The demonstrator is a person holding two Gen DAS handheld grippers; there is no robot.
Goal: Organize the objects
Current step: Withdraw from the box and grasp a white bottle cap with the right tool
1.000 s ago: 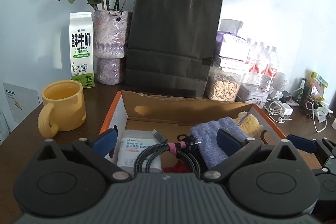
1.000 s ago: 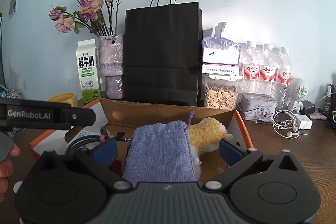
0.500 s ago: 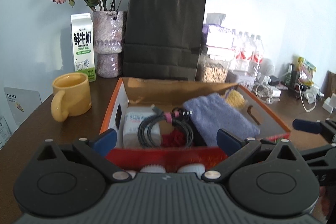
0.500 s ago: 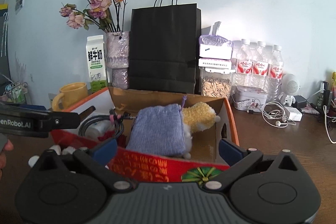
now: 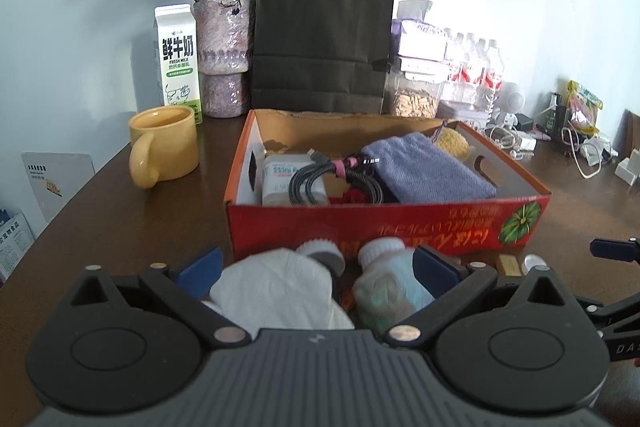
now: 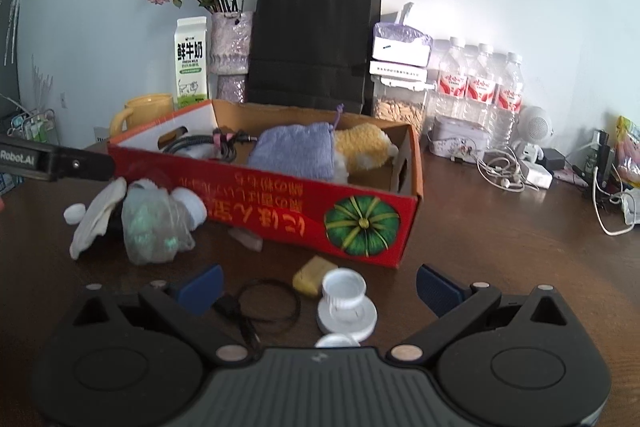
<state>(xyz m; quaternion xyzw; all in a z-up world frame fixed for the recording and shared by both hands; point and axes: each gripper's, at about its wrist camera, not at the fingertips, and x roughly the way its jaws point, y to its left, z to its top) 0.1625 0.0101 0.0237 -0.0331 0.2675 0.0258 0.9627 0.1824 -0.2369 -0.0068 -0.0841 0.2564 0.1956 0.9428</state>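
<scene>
Left tongs (image 5: 316, 267) spread wide, holding nothing, over crumpled white tissue (image 5: 276, 291) and a bagged bottle (image 5: 390, 287) lying against the red box (image 5: 384, 223) front wall. Right tongs (image 6: 318, 283) spread wide, empty, above one black hair tie (image 6: 264, 303), one white cup (image 6: 344, 287) and one yellow block (image 6: 310, 273). Bare bench (image 6: 500, 247) right of box. Inside box: one purple pouch (image 5: 428, 171), one cable bundle (image 5: 332, 177), one plush toy (image 6: 362, 147).

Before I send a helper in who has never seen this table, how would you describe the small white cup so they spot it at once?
Find the red box with the green pumpkin print. On the table in front of its pumpkin end stands the small white cup on a white saucer. It sits beside a yellow block and, unlike the loose caps, is ribbed.
</scene>
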